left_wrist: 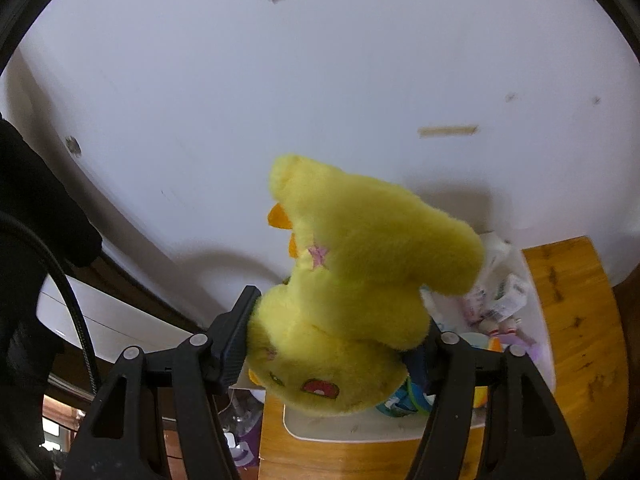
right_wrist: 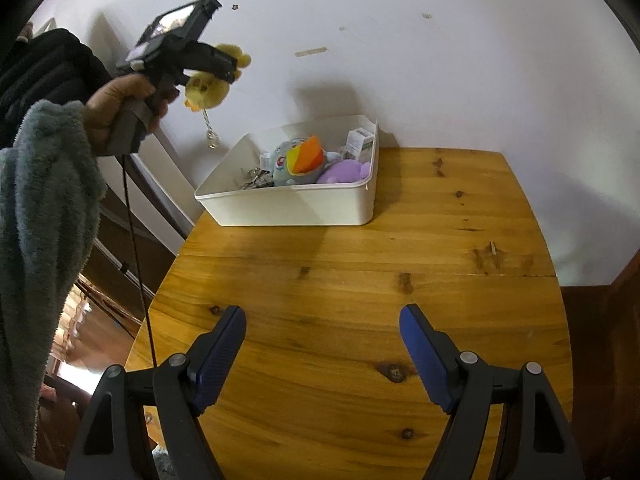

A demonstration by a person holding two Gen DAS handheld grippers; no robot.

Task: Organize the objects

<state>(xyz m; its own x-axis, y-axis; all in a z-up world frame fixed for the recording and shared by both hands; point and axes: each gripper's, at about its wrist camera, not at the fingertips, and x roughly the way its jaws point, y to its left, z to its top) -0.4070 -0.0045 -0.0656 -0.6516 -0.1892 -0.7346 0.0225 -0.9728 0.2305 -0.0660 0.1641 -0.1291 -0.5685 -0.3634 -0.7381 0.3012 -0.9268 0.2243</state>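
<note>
Left gripper [left_wrist: 340, 344] pinches a yellow plush duck [left_wrist: 352, 280], carried in the air above and left of the white bin [right_wrist: 304, 204]. A keychain [right_wrist: 210, 130] dangles below the duck. Right gripper [right_wrist: 322, 356] hangs over the bare wooden table [right_wrist: 360, 272], jaws spread, nothing between them. The bin holds other small plush toys [right_wrist: 300, 162].

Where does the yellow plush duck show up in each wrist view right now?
Left wrist: yellow plush duck fills the lower centre, clamped between the left tongs.
Right wrist: small at upper left, held in the air left of the bin.
Shared landmark: the white bin of toys on the wooden table.
</note>
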